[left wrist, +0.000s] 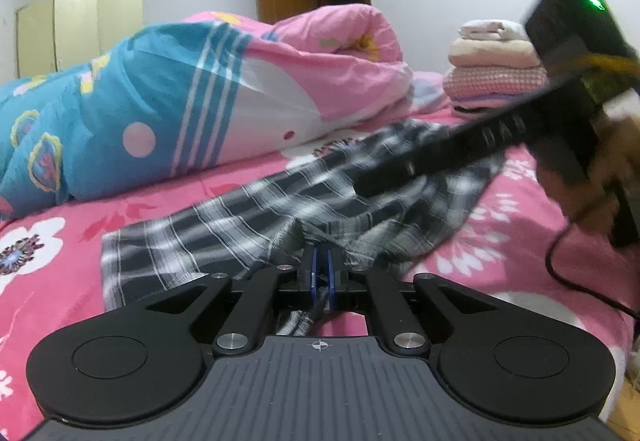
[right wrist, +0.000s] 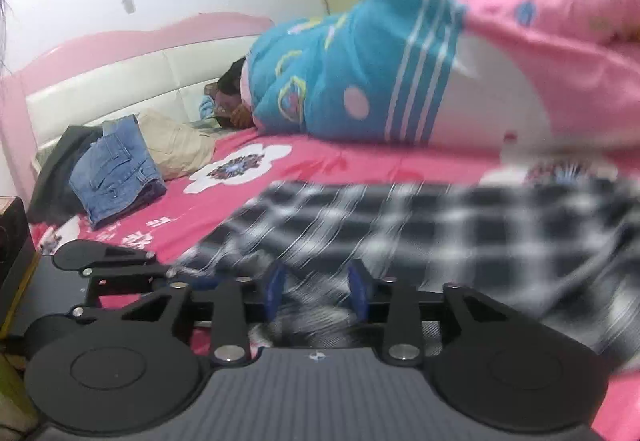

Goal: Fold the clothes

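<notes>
A black and white plaid garment (left wrist: 280, 209) lies spread on the pink flowered bed sheet (left wrist: 52, 241). My left gripper (left wrist: 319, 273) is shut, its blue pads pinching the near edge of the plaid cloth. In the right wrist view the same garment (right wrist: 440, 225) is blurred by motion. My right gripper (right wrist: 316, 291) is open, its blue pads (right wrist: 276, 289) apart with plaid cloth lying between them. The right gripper's body (left wrist: 480, 137) reaches over the garment in the left wrist view.
A rolled blue and pink quilt (left wrist: 180, 89) lies along the far side of the bed. A stack of folded clothes (left wrist: 492, 61) stands at the back right. Denim shorts (right wrist: 116, 177), beige cloth (right wrist: 180, 145) and a dark garment lie by the white headboard (right wrist: 120, 85).
</notes>
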Action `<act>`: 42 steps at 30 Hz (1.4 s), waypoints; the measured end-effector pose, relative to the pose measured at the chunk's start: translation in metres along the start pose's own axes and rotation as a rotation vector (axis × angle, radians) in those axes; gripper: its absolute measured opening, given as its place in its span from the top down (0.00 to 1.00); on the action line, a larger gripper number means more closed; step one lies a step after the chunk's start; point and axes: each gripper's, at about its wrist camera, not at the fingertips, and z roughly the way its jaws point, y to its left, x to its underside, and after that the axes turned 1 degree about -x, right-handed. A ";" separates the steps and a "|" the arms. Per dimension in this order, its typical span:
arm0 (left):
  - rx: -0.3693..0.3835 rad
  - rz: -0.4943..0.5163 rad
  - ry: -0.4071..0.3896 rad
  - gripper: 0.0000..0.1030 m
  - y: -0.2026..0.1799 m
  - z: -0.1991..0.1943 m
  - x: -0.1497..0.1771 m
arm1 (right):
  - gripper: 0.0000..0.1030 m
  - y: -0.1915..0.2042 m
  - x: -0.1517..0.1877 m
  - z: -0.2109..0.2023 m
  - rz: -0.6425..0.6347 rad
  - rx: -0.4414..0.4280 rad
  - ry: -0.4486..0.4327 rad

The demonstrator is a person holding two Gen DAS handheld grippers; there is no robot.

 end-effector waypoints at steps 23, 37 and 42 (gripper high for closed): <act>-0.091 0.131 0.073 0.90 0.000 -0.002 0.005 | 0.61 0.022 -0.018 0.024 -0.302 -0.214 0.179; -0.104 0.142 0.106 0.83 -0.002 0.005 0.008 | 0.96 -0.004 -0.005 0.019 0.053 -0.219 0.120; -0.112 0.136 0.105 0.83 -0.002 0.007 0.008 | 0.96 -0.023 0.001 0.021 0.234 -0.284 0.110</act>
